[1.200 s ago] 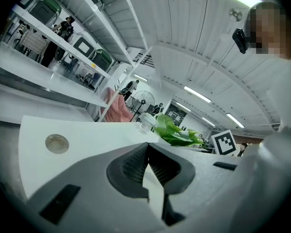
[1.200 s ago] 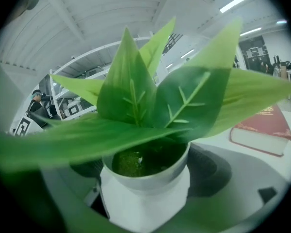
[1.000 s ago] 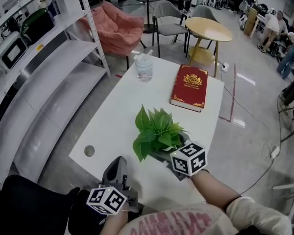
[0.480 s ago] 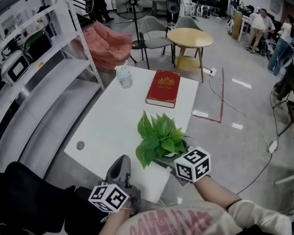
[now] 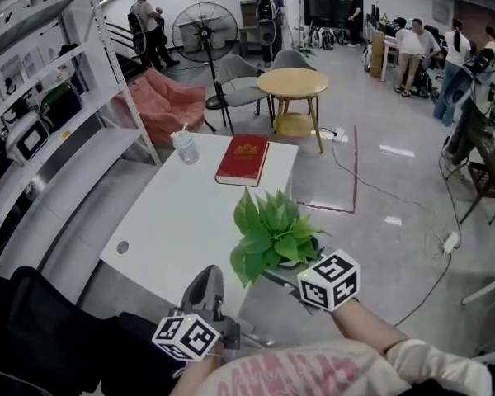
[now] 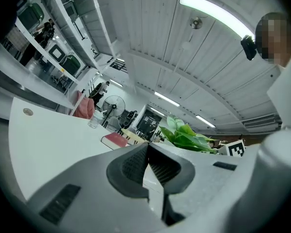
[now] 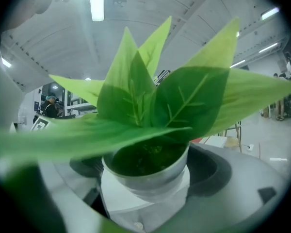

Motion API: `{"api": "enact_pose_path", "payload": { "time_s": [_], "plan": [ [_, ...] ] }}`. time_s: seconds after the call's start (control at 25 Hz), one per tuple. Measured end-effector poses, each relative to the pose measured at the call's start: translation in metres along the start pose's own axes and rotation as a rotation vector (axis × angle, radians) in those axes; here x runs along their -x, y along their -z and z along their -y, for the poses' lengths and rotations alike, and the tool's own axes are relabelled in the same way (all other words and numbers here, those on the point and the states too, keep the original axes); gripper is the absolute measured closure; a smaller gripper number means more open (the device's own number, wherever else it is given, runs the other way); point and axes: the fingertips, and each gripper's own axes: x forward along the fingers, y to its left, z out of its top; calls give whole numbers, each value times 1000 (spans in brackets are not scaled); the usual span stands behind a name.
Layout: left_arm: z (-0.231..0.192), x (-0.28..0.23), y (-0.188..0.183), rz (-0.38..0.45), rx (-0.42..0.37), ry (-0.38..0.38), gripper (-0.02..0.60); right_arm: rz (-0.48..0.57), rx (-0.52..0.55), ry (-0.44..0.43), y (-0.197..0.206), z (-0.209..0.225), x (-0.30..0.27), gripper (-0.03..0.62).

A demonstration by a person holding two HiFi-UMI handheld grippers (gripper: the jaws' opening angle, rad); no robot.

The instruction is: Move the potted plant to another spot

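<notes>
The potted plant [image 5: 272, 236], broad green leaves in a small silvery pot [image 7: 146, 174], hangs at the near right corner of the white table [image 5: 181, 213]. My right gripper [image 5: 295, 271] is shut on the pot, its jaws pressing on both sides in the right gripper view; leaves hide most of the jaws from the head view. My left gripper [image 5: 206, 280] is low at the table's near edge, left of the plant, shut with nothing between its ribbed pads [image 6: 136, 163]. The plant's leaves [image 6: 186, 136] appear to its right.
A red book [image 5: 242, 159] and a clear bottle [image 5: 184, 146] lie at the table's far end. White shelving [image 5: 41, 155] runs along the left. Beyond are a round wooden table [image 5: 293, 82], chairs, a fan [image 5: 205, 33] and people. A cable crosses the floor at right.
The plant in my right gripper has come away from the book toward the table's near right corner. The head view has tilted up, showing more of the room. The left gripper stays shut.
</notes>
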Motion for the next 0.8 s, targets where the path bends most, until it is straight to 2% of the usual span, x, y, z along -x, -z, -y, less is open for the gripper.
{"api": "enact_pose_path", "payload": {
  "time_s": [0.36,0.72,0.8],
  "plan": [
    [65,2,18,-23,-33,87,578,78,-18,89,-12,20,77,65],
    [79,-4,21,-51,-40,127,578,160,-52,130,-27,31,104,65],
    [77,-10,22,-57,-22,131,578,169,-50,135,-29,34,106,65]
  ]
}}
